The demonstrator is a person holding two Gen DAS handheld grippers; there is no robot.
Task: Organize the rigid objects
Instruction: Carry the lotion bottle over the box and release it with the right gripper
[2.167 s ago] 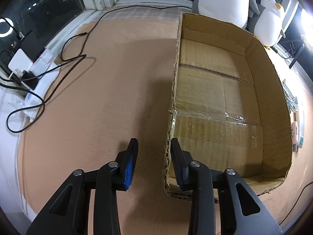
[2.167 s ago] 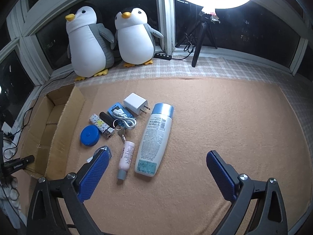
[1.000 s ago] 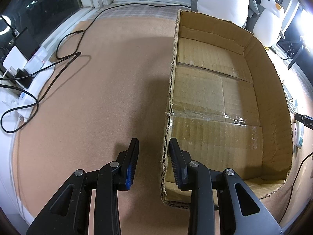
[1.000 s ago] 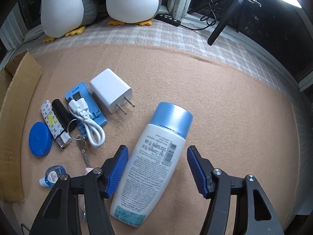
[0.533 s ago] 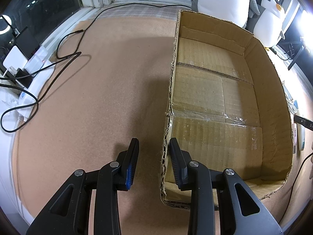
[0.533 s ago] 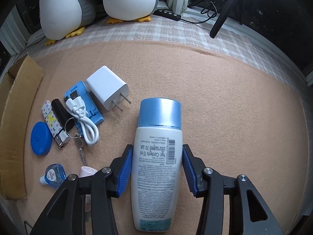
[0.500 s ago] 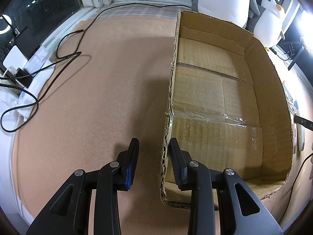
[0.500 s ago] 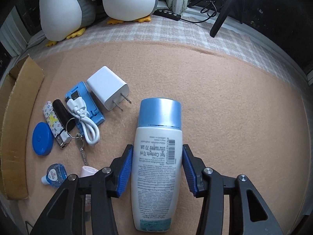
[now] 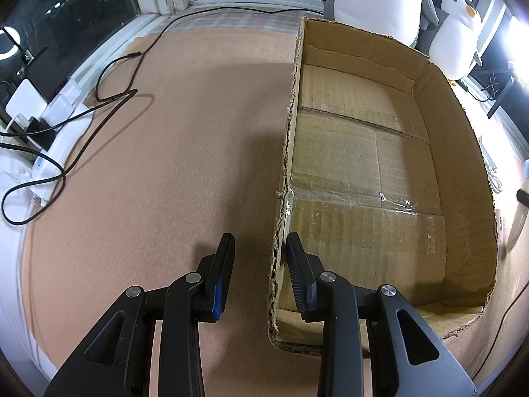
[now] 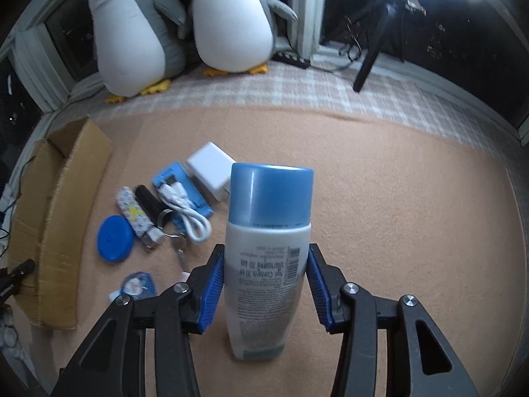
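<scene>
The right gripper (image 10: 264, 284) has its blue pads clamped on the sides of the white bottle with the blue cap (image 10: 269, 231), whose cap end tilts up off the peach mat (image 10: 396, 198). Left of the bottle on the mat lie a small clear sanitiser bottle (image 10: 135, 286), a blue round lid (image 10: 115, 238), a patterned lighter (image 10: 134, 216), a coiled white cable (image 10: 185, 206) and a white charger (image 10: 211, 170). Farther left stands the empty cardboard box (image 10: 66, 205). The left gripper (image 9: 259, 264), jaws narrowed, straddles the box wall (image 9: 281, 231); whether the pads press it cannot be told. Two plush penguins (image 10: 132, 29) sit behind.
</scene>
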